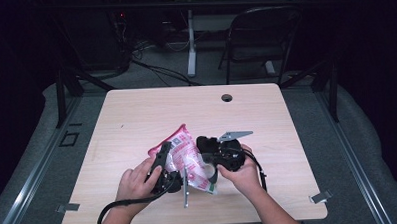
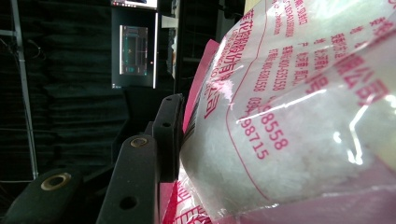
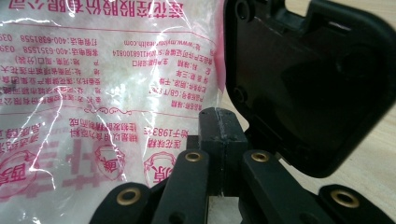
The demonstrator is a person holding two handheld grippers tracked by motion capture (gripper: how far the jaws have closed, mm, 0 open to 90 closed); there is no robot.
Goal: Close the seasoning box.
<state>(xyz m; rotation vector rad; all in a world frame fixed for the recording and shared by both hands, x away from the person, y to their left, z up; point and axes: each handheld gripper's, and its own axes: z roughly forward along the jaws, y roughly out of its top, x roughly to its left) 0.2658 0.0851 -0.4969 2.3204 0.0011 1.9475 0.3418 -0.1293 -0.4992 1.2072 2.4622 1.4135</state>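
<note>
- Dark room all around, black curtains, a chair (image 1: 264, 34) at the back, and a pale wooden surface (image 1: 136, 114) lit up in the middle.
- On it, near the person's edge, sits a plastic bag (image 1: 185, 157) with pink print and white fluffy stuff inside, propped up between both hands.
- Left tongs (image 1: 164, 165) are about half closed on the bag's side; in the left gripper view one black pad presses right against the film (image 2: 280, 116).
- Right tongs (image 1: 208, 166) are fully shut. In the right gripper view the tips (image 3: 219, 135) meet just beside the bag's lower edge, and I can't tell whether they've pinched any film.
- Looks to me like the steady-the-bag stage, maybe before opening it.
- Next move probably needs the left to keep its hold while the right gets a proper bite on an edge, otherwise the slick plastic slips.
</note>
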